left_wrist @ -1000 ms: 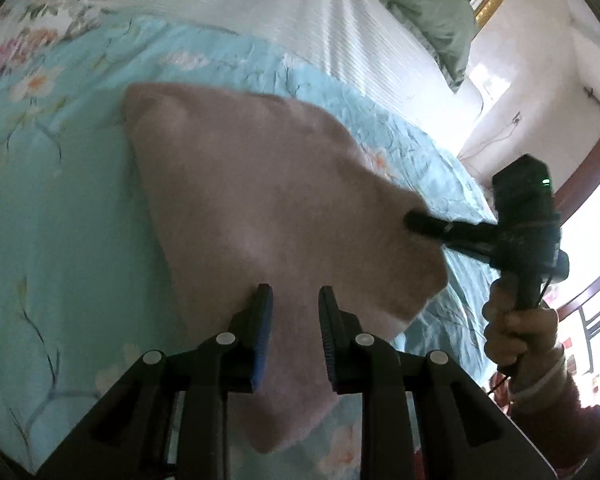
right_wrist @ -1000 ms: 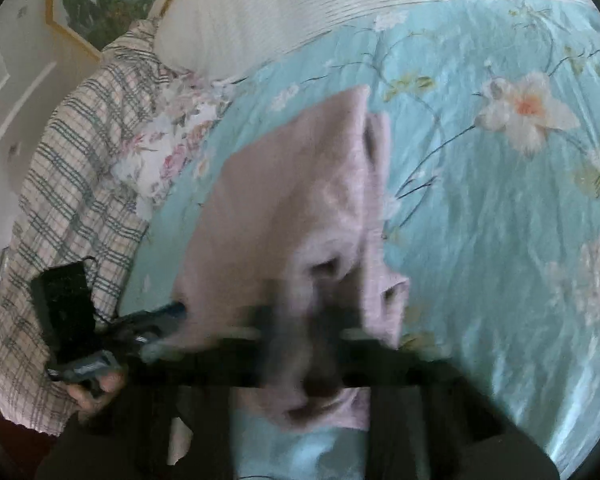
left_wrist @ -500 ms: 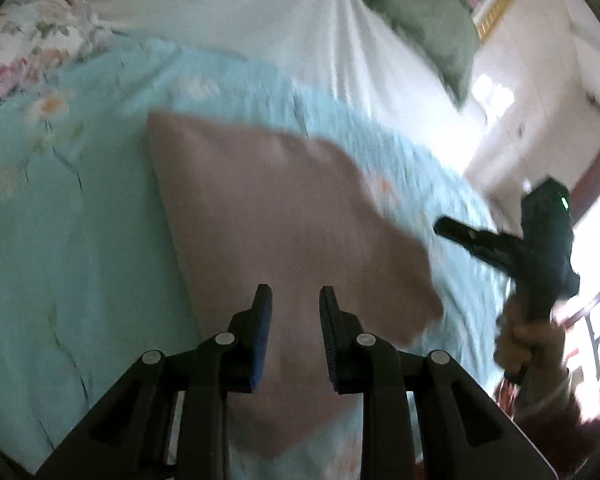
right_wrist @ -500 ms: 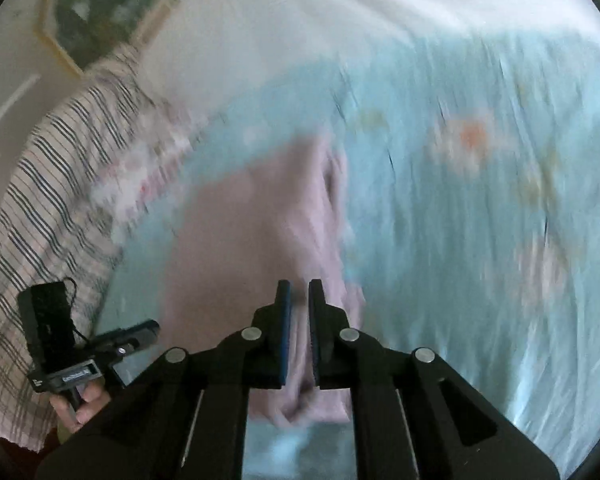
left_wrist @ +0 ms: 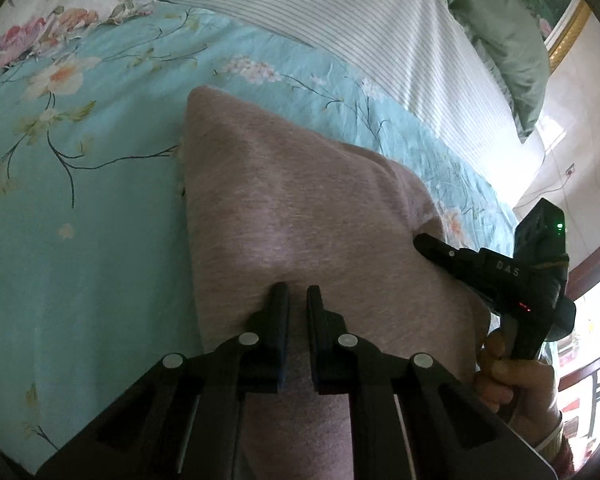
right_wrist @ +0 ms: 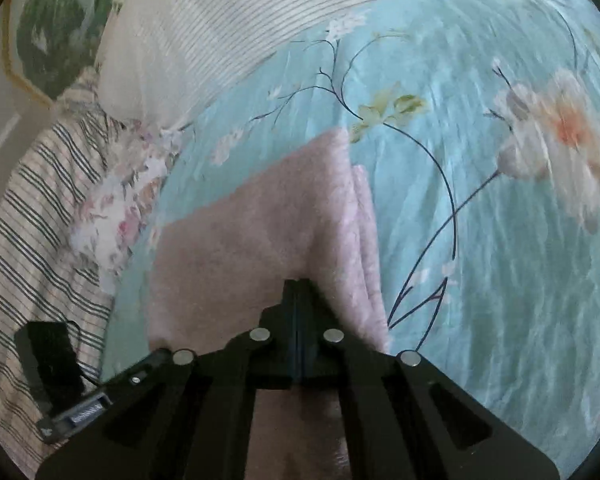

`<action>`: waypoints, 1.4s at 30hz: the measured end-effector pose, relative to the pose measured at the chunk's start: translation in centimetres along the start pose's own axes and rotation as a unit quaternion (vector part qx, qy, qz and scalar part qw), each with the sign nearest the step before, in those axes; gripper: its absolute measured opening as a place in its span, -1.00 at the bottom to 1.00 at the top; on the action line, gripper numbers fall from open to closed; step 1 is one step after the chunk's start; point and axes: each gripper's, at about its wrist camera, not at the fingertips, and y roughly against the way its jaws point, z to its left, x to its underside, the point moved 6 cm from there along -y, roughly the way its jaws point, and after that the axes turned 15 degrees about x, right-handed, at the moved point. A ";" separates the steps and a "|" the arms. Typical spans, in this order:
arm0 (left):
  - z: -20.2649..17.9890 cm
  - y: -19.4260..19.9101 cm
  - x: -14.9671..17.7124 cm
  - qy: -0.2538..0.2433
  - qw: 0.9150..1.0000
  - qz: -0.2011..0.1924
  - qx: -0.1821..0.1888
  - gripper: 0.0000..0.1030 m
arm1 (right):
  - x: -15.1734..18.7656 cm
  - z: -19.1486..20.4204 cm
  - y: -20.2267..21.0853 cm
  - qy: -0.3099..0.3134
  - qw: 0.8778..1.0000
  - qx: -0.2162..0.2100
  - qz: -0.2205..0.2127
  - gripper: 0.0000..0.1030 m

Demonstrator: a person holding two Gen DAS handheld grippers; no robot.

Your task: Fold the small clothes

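A folded pink-beige garment [left_wrist: 300, 208] lies flat on the turquoise floral bedspread [left_wrist: 80, 240]. My left gripper [left_wrist: 297, 290] hovers low over its near part, jaws a small gap apart and empty. In the right wrist view the garment [right_wrist: 260, 240] shows stacked folded layers along its right edge. My right gripper [right_wrist: 296, 282] is shut with its tips against the garment's near edge; whether cloth is pinched between them is unclear. The right gripper [left_wrist: 428, 242] also shows in the left wrist view, at the garment's right edge. The left gripper's body [right_wrist: 84, 408] shows at lower left.
A white striped pillow [left_wrist: 380, 32] and a green pillow [left_wrist: 508, 32] lie at the head of the bed. A plaid blanket [right_wrist: 32, 220] and floral cloth [right_wrist: 116, 208] lie left of the garment. A framed picture [right_wrist: 60, 20] hangs on the wall.
The right gripper let go of the raised garment edge, closed and came back down onto the garment's edge. The left gripper narrowed its jaws and moved in closer over the now flat garment.
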 end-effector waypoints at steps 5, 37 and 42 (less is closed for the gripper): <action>-0.8 0.7 -0.1 -0.013 1.000 0.003 -0.015 -0.83 | 0.1 0.5 1.2 0.003 1.000 0.002 -0.002 -1.00; -4.1 5.7 12.9 -0.035 0.999 0.006 -0.001 -0.85 | 12.3 -4.1 8.5 0.055 0.996 0.062 -0.021 -0.95; -4.1 6.4 13.0 -0.025 1.000 0.003 -0.004 -0.85 | 12.6 -4.0 9.4 0.058 0.995 0.072 -0.024 -0.94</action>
